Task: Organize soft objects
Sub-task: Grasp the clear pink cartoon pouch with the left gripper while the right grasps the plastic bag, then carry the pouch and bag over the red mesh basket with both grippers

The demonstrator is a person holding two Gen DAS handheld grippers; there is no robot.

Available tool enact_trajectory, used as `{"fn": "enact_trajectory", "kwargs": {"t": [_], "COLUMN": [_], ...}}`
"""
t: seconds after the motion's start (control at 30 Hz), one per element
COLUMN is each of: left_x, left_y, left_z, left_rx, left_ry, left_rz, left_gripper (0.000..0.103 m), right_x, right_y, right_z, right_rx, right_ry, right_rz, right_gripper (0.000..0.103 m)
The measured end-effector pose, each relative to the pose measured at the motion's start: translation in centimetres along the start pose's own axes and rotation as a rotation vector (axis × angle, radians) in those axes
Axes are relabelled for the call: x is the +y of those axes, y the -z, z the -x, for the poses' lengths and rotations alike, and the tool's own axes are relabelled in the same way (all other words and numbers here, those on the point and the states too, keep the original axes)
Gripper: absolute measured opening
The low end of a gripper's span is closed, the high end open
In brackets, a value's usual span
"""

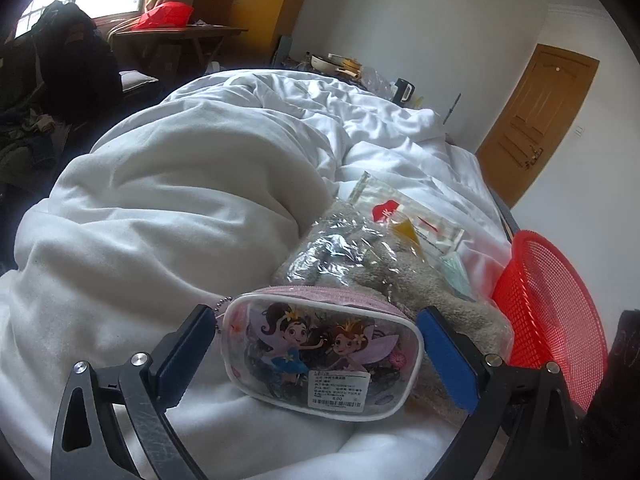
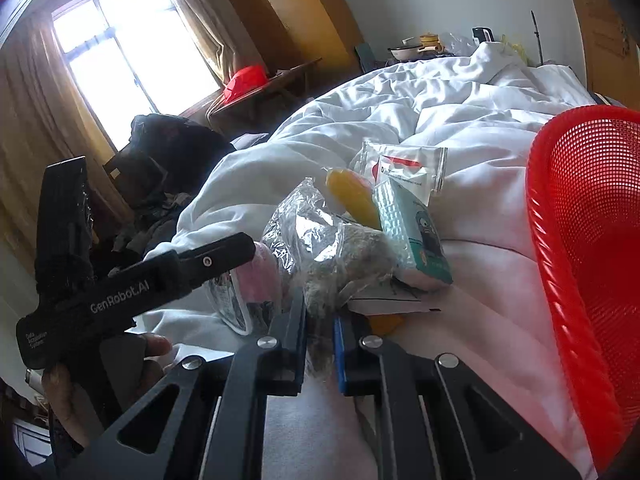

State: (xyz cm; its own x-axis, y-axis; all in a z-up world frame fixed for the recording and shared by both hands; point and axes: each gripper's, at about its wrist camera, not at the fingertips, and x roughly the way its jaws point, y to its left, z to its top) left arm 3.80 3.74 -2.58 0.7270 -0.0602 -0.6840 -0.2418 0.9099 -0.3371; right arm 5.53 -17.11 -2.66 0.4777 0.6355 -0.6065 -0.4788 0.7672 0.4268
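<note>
- Left wrist view: your left gripper [image 1: 316, 356] stood wide open around the clear fairy-print pouch [image 1: 320, 350], one blue pad on either side, neither pressing it. The pouch lay on the white duvet [image 1: 160, 200].
- Just behind the pouch lay the grey plush in crinkled plastic [image 1: 360, 256]; beyond that, a flat clear packet [image 1: 412, 216].
- A red mesh basket [image 1: 552, 320] stood beside the plush, at the bed's edge.
- Right wrist view: your right gripper [image 2: 320, 344] was pinched narrow on the near end of the plush's wrap [image 2: 340, 264].
- A small teal box [image 2: 412, 236] leaned against the plush, on its basket side.
</note>
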Motion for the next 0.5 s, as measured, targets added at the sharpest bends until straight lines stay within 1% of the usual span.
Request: {"fn": "enact_trajectory", "kwargs": {"t": [0.1,0.27,0.43,0.5], "left_x": [0.3,-0.1,0.8,0.9], "left_y": [0.2,0.5,0.8,0.9], "left_z": [0.2,-1.5,-0.5,0.2], "left_rx": [-0.014,0.058,0.016,-0.004], "left_ry": [0.005,0.024,0.075,0.078], "left_rz": [0.009,-0.014,0.009,0.009], "left_gripper": [0.102,0.103,0.102,0.102], "right_x": [-0.1,-0.1,-0.4,-0.4], "right_y": [-0.1,0.0,-0.2,-0.3], "right_z": [0.0,-0.2,-0.2,-0.1], "right_rx": [0.003,0.01,0.015,0.01], "right_ry": [-0.003,-0.004,-0.01,-0.012], "right_rz": [-0.003,-0.008,-0.015,-0.015], "right_gripper": [0.011,0.011,0.011,0.01]}}
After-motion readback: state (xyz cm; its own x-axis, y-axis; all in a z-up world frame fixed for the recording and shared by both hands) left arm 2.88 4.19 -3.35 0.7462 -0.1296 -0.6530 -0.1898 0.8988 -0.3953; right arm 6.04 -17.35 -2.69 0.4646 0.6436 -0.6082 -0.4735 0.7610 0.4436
